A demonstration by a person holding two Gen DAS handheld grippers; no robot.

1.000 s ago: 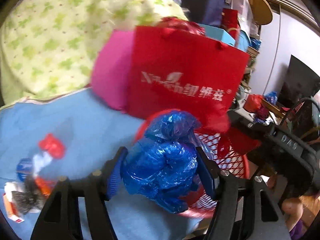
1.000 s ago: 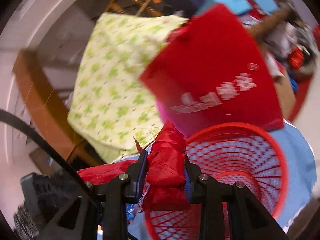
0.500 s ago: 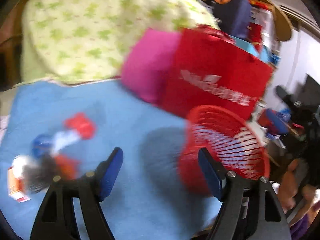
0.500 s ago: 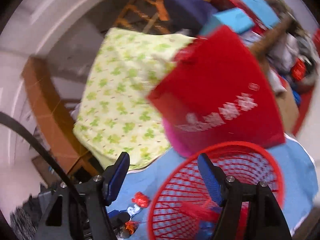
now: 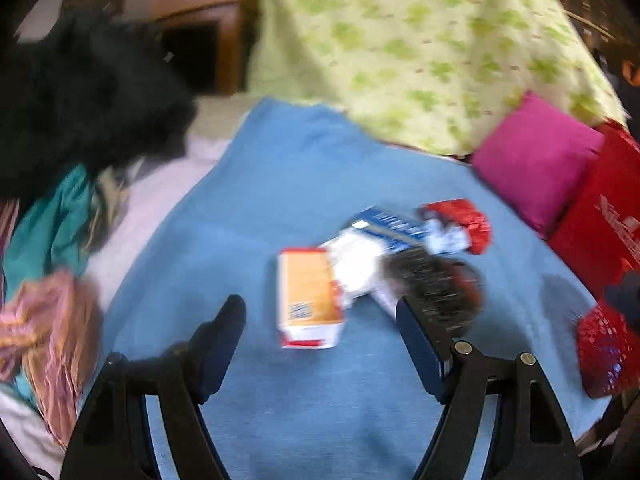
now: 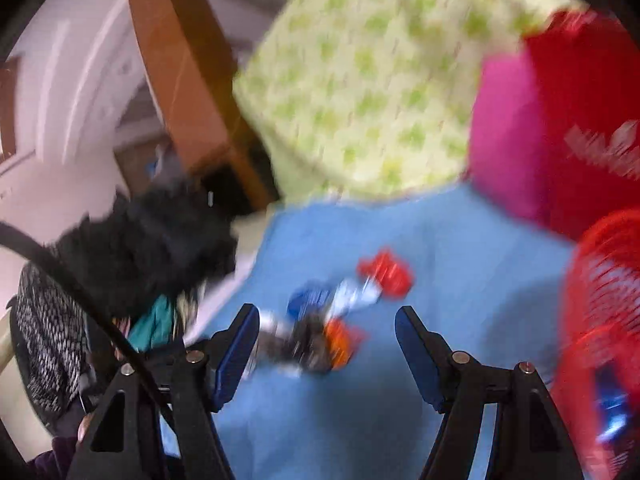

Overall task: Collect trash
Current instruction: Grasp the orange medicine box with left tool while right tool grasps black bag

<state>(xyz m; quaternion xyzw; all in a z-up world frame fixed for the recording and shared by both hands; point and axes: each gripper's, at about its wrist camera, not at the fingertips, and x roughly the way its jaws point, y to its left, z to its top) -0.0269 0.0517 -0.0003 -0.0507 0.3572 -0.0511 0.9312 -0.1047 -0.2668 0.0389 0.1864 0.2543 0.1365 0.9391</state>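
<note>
A pile of trash lies on the blue cloth: an orange and white carton, a blue and white box, a red crumpled wrapper and a dark mesh piece. My left gripper is open and empty, just short of the carton. My right gripper is open and empty, above the same blurred pile. The red basket stands at the right, with blue plastic inside; it also shows in the left wrist view.
A red paper bag and a pink cushion stand behind the basket. A green-patterned quilt hangs at the back. A black furry thing and mixed clothes lie to the left.
Both grippers opened and dropped the blue and red plastic into the basket. Both then swung left from the basket toward the trash pile.
</note>
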